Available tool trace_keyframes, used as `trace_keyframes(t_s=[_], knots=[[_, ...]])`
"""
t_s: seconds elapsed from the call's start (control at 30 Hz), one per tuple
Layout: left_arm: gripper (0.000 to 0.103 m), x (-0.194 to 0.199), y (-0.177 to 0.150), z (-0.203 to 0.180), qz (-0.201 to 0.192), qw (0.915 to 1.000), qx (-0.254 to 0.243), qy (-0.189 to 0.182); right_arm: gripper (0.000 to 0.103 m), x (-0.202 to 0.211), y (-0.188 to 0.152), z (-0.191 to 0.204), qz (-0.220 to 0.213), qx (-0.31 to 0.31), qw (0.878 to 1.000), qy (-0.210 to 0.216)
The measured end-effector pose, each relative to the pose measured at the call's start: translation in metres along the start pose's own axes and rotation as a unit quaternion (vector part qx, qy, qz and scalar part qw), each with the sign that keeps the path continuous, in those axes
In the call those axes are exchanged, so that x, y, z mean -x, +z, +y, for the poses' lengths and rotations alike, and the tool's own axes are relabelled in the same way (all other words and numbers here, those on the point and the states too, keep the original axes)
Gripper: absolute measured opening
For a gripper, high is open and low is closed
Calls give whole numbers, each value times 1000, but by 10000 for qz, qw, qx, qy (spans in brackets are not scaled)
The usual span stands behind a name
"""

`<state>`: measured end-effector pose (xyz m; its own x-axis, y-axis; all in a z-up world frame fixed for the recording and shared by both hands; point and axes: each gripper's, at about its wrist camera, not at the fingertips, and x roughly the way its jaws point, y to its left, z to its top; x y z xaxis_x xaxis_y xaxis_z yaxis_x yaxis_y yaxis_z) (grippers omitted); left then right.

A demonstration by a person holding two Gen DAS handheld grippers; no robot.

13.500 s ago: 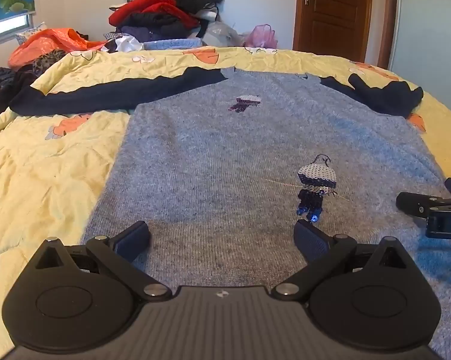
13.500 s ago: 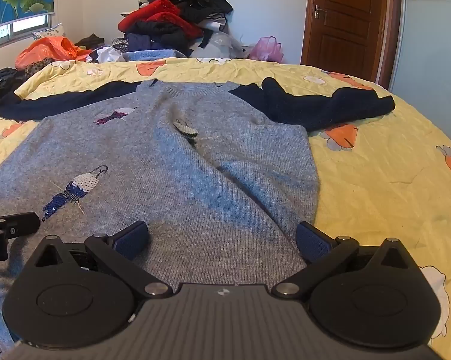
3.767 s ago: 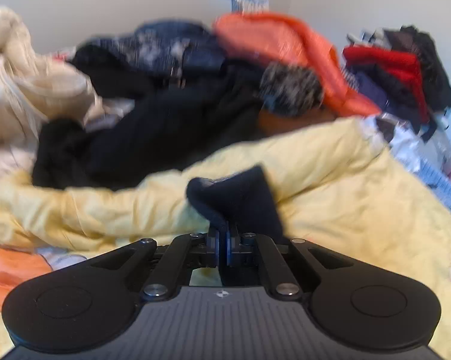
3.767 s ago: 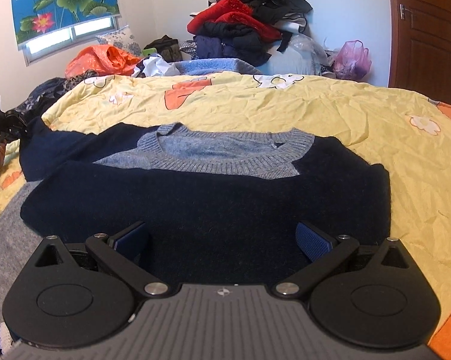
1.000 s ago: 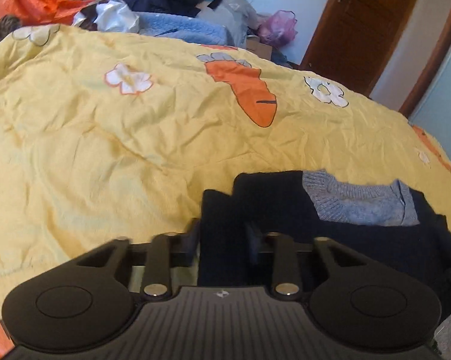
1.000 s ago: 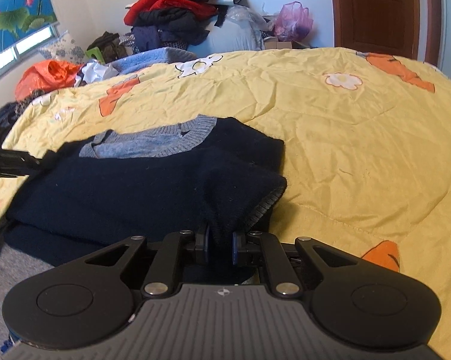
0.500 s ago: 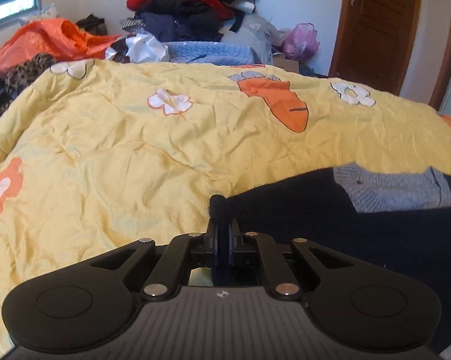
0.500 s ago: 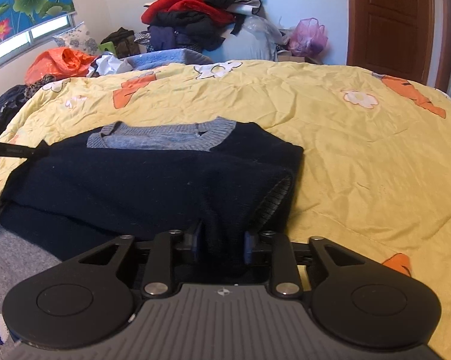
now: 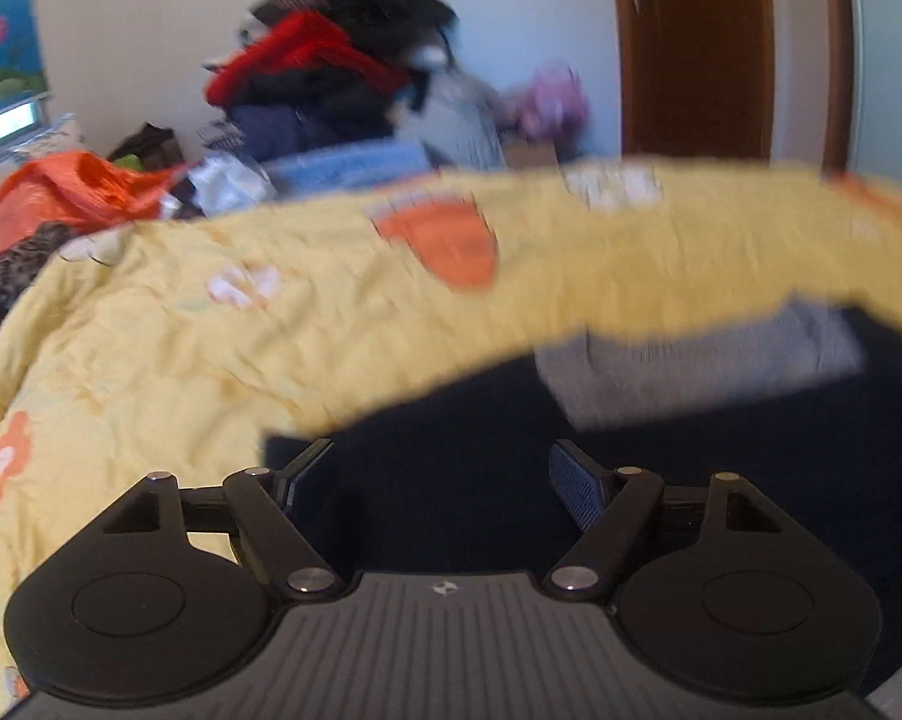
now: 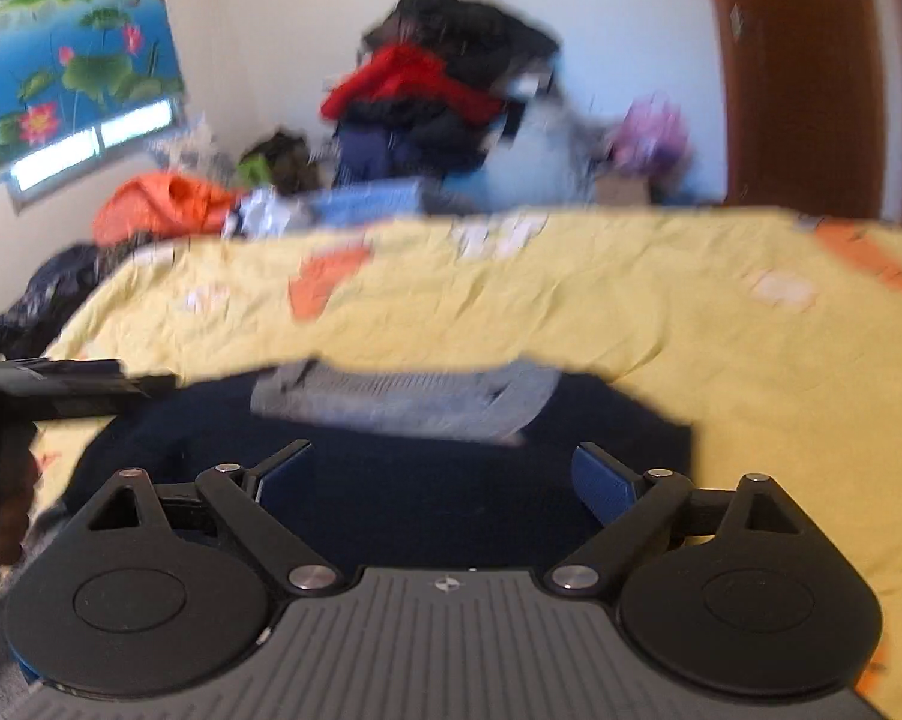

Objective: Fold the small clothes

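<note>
While both pictures are smeared by motion blur, the main things read clearly enough. The sweater (image 10: 390,480) lies on the bed, on the yellow quilt (image 10: 721,360) printed with orange and white flowers. Its navy sleeves are folded across the body, and the grey ribbed collar (image 10: 402,396) shows at the far edge of the dark cloth.

The right tongs (image 10: 444,477) stand wide, their blue pads well apart with navy knit below and between them but not pinched; the jaws have just been opening. The left tongs (image 9: 438,477) are likewise spread wide over the navy cloth near its left edge, gripping nothing, and have also just been opening. In the right wrist view the left tongs appear as a dark blurred shape at the left border, with part of a hand (image 10: 6,516) below them.

Beyond the bed a heap of clothes (image 10: 444,90), red and black on top, rises against the wall. An orange garment (image 10: 162,204) lies to its left, a lotus picture (image 10: 66,48) hangs by the window, and a brown door (image 10: 811,72) stands at right.
</note>
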<state>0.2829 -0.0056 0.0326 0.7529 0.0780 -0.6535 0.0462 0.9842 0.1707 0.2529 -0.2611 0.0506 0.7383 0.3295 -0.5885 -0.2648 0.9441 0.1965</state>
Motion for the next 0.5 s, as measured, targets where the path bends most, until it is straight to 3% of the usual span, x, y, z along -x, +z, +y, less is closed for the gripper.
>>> trace_keyframes(t_s=[0.07, 0.13, 0.2, 0.23, 0.33, 0.4, 0.43, 0.5], knots=[[81, -7, -13, 2, -195, 9998, 33, 4, 89, -21, -5, -1, 325, 67, 9993, -153], [83, -8, -19, 16, -168, 9991, 277, -279, 89, -27, -16, -4, 296, 549, 9973, -394], [98, -18, -17, 28, -24, 9978, 549, -369, 93, -29, -31, -4, 199, 1115, 9917, -612], [103, -23, -14, 31, 39, 9976, 602, -333, 94, -28, -30, -10, 178, 963, 9938, -526], [103, -21, -12, 24, -46, 9989, 455, -37, 102, -38, -23, -7, 346, 1037, 9920, -627], [103, -4, -15, 15, -110, 9968, 303, 732, 99, -38, -18, -2, 407, 1038, 9908, -761], [101, 9, -20, 13, -145, 9951, 290, 931, 97, -31, -17, 3, 353, 1022, 9894, -973], [102, 47, -38, 15, -353, 9966, 532, 514, 94, -3, -21, 11, 84, 784, 9904, -1137]])
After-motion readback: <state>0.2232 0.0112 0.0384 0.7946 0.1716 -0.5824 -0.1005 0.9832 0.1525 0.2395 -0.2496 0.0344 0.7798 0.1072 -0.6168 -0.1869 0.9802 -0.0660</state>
